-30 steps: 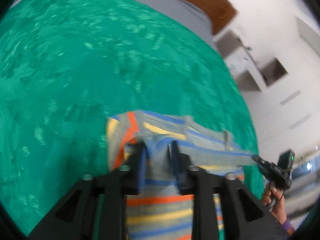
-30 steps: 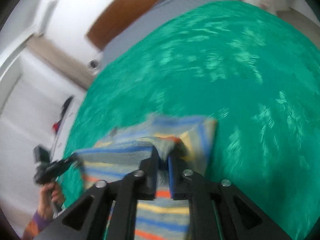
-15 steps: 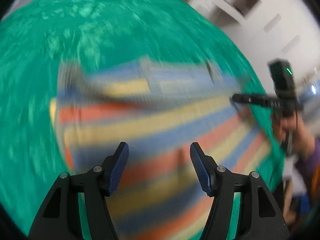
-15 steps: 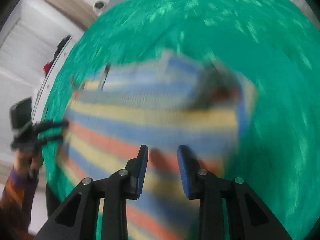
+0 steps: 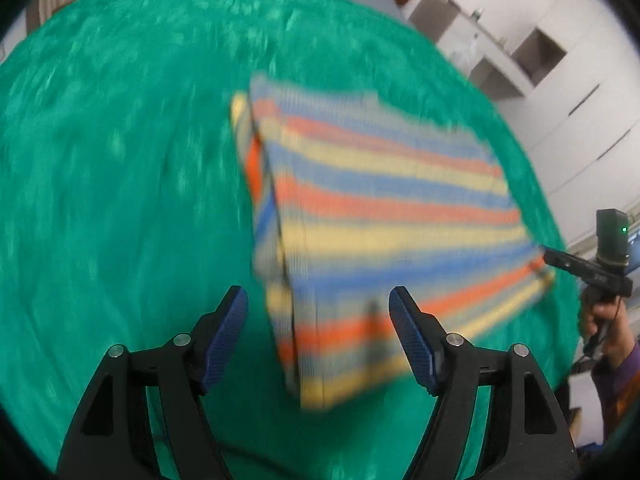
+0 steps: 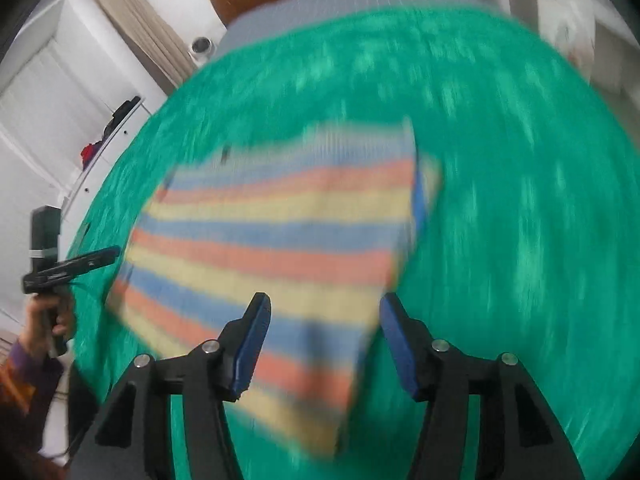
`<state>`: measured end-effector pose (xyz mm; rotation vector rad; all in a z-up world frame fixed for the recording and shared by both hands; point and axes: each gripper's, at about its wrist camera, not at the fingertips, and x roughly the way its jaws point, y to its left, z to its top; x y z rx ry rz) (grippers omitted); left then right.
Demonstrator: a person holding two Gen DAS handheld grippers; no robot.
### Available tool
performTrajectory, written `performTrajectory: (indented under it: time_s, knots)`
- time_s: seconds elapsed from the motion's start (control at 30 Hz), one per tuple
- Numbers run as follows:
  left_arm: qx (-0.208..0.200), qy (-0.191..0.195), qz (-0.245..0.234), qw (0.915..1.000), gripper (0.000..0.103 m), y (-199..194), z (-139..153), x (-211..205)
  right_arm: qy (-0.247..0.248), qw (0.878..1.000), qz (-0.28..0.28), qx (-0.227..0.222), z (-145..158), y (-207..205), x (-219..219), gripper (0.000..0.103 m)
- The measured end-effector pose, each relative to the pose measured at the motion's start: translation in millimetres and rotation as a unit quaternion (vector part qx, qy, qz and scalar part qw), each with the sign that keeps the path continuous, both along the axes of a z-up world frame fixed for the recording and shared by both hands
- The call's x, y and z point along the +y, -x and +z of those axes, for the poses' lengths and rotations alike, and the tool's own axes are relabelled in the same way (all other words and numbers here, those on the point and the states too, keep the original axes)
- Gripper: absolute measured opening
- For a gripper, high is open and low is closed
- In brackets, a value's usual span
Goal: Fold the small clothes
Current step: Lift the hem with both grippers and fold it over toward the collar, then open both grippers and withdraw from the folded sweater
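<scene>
Blue-padded left hand-held gripper (image 5: 318, 336) nearest, jaws wide and opening, nothing pinched; the striped garment (image 5: 376, 232) lies below and past the pads, untouched. Right hand-held gripper (image 6: 322, 340) likewise opening, moderately wide, empty, hovering above the garment's near right corner. Garment folded flat on green bed cover (image 5: 120, 200), extra layer along its left edge. Frames blurred. Grey mattress (image 6: 360, 4) beyond.

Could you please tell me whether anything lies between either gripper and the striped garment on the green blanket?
Nothing visible does. The striped garment lies on the green blanket, uncovered below the left gripper and the right gripper, whose jaws are opening.
</scene>
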<state>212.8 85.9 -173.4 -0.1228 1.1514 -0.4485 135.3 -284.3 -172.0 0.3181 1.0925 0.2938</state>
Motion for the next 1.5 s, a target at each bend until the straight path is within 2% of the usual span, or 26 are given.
performTrajectory:
  time_s: [0.03, 0.07, 0.1, 0.13, 0.17, 0.23, 0.33, 0.4, 0.47, 0.53, 0.63, 0.73, 0.8, 0.87, 0.97, 1.07, 1.17, 1.27, 1.33, 1.4, 1.5]
  knots:
    - [0.001, -0.013, -0.005, 0.9999, 0.068, 6, -4, -4, -0.012, 1.000, -0.003, 0.017, -13, 9, 0, 0.057]
    - [-0.001, -0.023, -0.010, 0.9997, 0.045, 11, -6, -8, -0.016, 1.000, -0.003, 0.026, -24, 13, 0, 0.056]
    - [-0.003, -0.034, -0.013, 0.9993, 0.027, 14, -8, -13, -0.020, 0.999, -0.006, 0.028, -31, 17, 1, 0.052]
    - [-0.002, -0.039, -0.013, 0.9991, 0.008, 17, -8, -16, -0.026, 0.999, -0.015, 0.022, -34, 19, 0, 0.028]
    - [-0.005, -0.041, -0.012, 0.9991, 0.006, 17, -8, -17, -0.038, 0.999, -0.028, 0.020, -35, 20, -1, 0.009]
    - [-0.006, -0.041, -0.013, 0.9991, 0.004, 15, -3, -15, -0.054, 0.997, -0.046, 0.025, -34, 21, -6, 0.008]
    - [0.007, -0.015, -0.012, 0.9998, 0.003, 21, 7, 6, -0.036, 0.999, -0.031, 0.021, -14, 36, -3, 0.007]
    - [0.016, -0.014, -0.013, 0.9997, 0.003, 25, 8, 15, -0.037, 0.999, -0.023, 0.022, -5, 47, -1, 0.007]
    - [0.028, -0.021, -0.013, 0.9993, 0.003, 24, -3, 17, -0.032, 0.999, -0.019, 0.037, -12, 52, 1, 0.007]
    - [0.032, -0.024, -0.007, 0.9992, 0.003, 26, -14, 16, -0.022, 0.998, -0.023, 0.056, -32, 52, 4, 0.007]
    - [0.021, -0.026, -0.004, 0.9994, 0.005, 29, -14, 13, -0.047, 0.996, -0.042, 0.061, -48, 50, 1, 0.007]
    - [0.013, -0.025, 0.002, 0.9996, 0.017, 36, -8, 18, -0.055, 0.996, -0.048, 0.049, -49, 53, -2, 0.007]
    - [0.008, -0.024, 0.018, 0.9995, 0.033, 42, 0, 27, -0.059, 0.996, -0.051, 0.040, -46, 61, -8, 0.015]
    - [-0.012, -0.031, 0.034, 0.9989, 0.045, 49, 16, 35, -0.054, 0.996, -0.055, 0.032, -42, 71, -16, 0.025]
    - [-0.061, -0.050, 0.034, 0.9963, 0.056, 59, 46, 27, -0.019, 0.998, -0.063, 0.015, -29, 81, -14, 0.039]
    - [-0.120, -0.069, 0.012, 0.9903, 0.067, 67, 76, 4, 0.024, 0.997, -0.070, -0.028, -5, 88, -14, 0.041]
    - [-0.154, -0.068, -0.029, 0.9853, 0.072, 72, 86, -38, 0.030, 0.995, -0.062, -0.065, 16, 80, -8, 0.041]
    - [-0.162, -0.056, -0.077, 0.9823, 0.072, 80, 70, -90, 0.021, 0.995, -0.032, -0.093, 30, 61, 8, 0.041]
    - [-0.158, -0.041, -0.097, 0.9818, 0.072, 85, 51, -118, 0.007, 0.995, -0.004, -0.098, 26, 46, 21, 0.041]
    - [-0.148, -0.040, -0.110, 0.9821, 0.072, 88, 27, -142, 0.006, 0.997, 0.013, -0.080, 7, 32, 28, 0.041]
    - [-0.135, -0.085, -0.130, 0.9785, 0.072, 99, -6, -164, 0.040, 0.999, 0.004, -0.029, -34, 24, 17, 0.035]
